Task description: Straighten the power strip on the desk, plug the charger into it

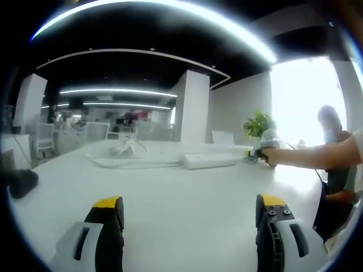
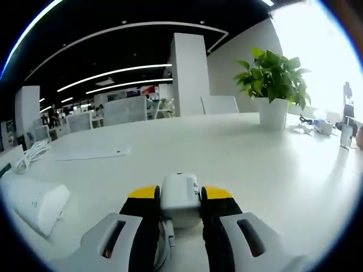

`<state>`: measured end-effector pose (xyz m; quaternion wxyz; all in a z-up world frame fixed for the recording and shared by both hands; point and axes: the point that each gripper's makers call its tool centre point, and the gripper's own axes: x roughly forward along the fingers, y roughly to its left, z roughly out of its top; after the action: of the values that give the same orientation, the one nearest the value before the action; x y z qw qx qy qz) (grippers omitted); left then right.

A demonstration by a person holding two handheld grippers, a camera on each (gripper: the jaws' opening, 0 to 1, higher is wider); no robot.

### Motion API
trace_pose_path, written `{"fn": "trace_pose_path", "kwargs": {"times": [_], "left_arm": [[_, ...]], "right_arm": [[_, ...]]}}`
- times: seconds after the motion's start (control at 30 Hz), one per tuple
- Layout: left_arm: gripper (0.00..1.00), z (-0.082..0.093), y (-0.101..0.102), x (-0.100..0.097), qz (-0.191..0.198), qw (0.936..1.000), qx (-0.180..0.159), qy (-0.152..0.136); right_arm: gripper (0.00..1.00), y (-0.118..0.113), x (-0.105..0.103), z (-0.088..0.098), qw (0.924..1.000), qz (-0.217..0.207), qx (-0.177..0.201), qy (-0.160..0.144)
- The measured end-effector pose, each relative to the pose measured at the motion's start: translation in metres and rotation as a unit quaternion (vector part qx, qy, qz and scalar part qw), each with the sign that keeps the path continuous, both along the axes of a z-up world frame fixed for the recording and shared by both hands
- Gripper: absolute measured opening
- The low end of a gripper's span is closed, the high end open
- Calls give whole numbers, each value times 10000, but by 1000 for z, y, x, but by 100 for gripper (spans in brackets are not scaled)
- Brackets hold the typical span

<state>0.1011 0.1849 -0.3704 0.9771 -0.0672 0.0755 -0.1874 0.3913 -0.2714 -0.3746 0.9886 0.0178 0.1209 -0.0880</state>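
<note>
My right gripper jaws clench the charger beside the power strip for plugging; left gripper jaws released.

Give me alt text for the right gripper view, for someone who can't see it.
The right hand-held gripper is shut on a small white charger just above a white desk. The end of a white power strip lies at lower left, and a potted green plant stands farther back on the right.

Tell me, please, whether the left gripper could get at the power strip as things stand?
Probably yes: the left gripper is open, and bare desk lies between it and the power strip.
</note>
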Motion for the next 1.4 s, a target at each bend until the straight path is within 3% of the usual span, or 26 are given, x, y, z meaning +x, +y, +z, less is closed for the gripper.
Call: {"fn": "trace_pose_path", "kwargs": {"times": [0.5, 1.4], "left_arm": [[99, 1, 0, -1, -11, 10000, 11, -2], [99, 2, -2, -1, 3, 10000, 59, -14]], "right_arm": [[26, 7, 4, 1, 9982, 581, 129, 23], [26, 4, 12, 12, 9951, 905, 361, -158]]}}
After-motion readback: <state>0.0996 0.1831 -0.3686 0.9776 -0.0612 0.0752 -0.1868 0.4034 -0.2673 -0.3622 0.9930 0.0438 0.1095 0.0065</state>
